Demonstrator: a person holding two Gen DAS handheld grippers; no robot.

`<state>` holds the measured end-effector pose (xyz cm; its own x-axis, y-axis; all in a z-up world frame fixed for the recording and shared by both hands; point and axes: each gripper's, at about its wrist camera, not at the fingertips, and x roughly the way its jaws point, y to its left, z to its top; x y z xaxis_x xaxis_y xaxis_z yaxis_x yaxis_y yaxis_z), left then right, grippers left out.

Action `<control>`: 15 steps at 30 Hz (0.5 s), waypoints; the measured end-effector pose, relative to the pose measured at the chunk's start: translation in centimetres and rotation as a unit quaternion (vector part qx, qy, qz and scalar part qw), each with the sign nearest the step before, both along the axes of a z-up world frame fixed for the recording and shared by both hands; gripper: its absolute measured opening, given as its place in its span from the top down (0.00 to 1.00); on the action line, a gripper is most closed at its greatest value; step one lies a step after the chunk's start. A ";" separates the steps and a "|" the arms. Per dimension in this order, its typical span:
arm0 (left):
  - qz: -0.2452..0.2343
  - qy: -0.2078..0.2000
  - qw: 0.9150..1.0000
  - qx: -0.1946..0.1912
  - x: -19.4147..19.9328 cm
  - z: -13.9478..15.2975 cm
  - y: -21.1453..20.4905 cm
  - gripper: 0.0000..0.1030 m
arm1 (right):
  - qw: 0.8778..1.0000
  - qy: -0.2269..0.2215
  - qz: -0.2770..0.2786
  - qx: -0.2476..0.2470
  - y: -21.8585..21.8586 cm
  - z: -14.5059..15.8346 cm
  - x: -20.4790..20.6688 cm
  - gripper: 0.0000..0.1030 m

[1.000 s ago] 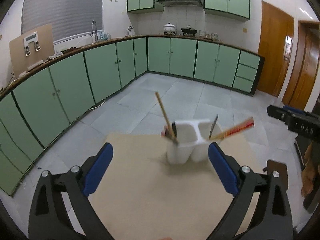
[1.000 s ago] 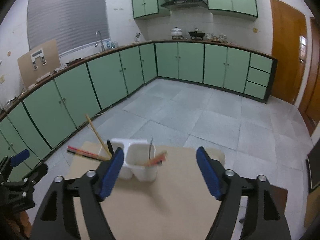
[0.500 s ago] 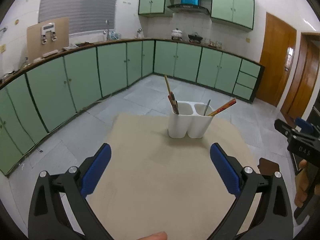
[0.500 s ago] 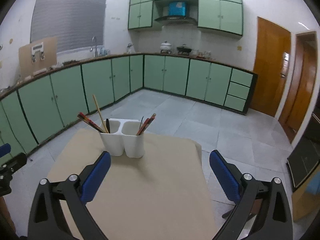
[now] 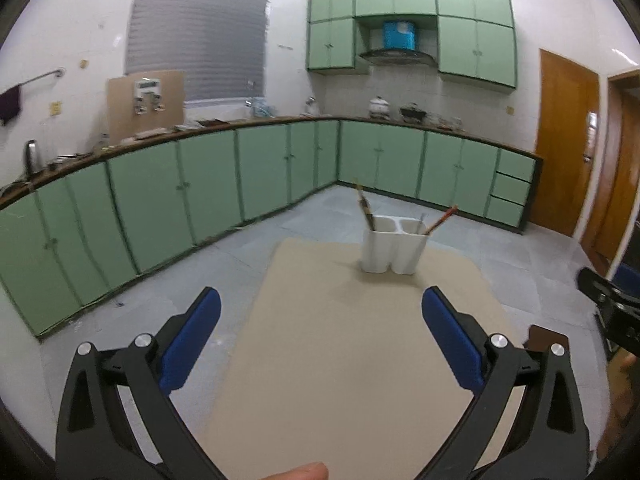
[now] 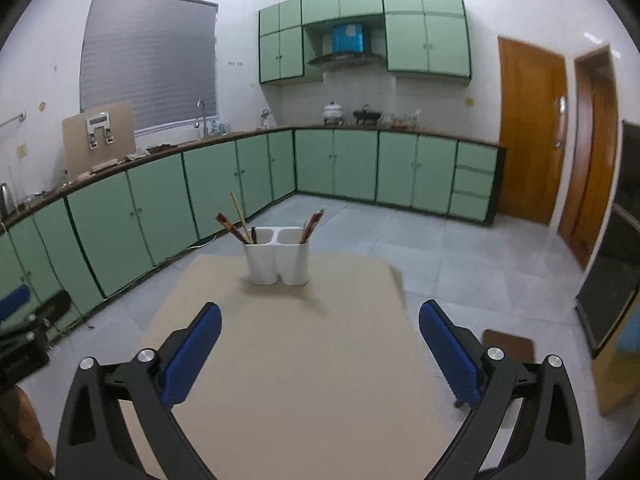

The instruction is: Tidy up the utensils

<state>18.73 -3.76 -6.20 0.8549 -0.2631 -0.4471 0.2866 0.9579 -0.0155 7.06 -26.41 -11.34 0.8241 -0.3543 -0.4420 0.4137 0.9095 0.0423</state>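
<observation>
Both grippers, left gripper (image 5: 320, 316) and right gripper (image 6: 319, 330), hang with fingers spread wide, holding nothing. Well ahead of the fingers, a white two-compartment utensil holder (image 6: 277, 255) stands on the tan worktop (image 6: 304, 360), chopsticks (image 6: 236, 222) already inside. Judged finished; withdraw both grippers without touching it.

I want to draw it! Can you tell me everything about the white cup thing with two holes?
The white two-compartment utensil holder looks like smooth plastic or ceramic, shaped as two joined tubs. It stands upright on the beige tabletop, toward the far edge. Chopsticks and other utensils lean out of both compartments. Neither gripper touches it.
</observation>
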 end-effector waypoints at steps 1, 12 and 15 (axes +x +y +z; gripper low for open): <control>0.004 -0.004 1.000 -0.001 -1.0 0.2 0.5 0.05 | 1.000 0.001 -0.001 -0.001 0.4 0.1 -0.9 0.06; 0.031 -0.014 0.999 -0.006 -11.2 1.1 5.0 0.05 | 1.000 -0.009 -0.014 -0.017 3.7 1.0 -7.7 0.06; 0.041 -0.020 0.999 -0.002 -13.7 0.7 5.7 0.05 | 1.000 -0.013 -0.017 -0.019 4.4 0.9 -9.2 0.06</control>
<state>5.03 1.89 -5.49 0.8908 -0.1936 -0.4111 0.2082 0.9780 -0.0095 -2.15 -22.02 -10.43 0.8226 -0.3977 -0.4065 0.4430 0.8963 0.0195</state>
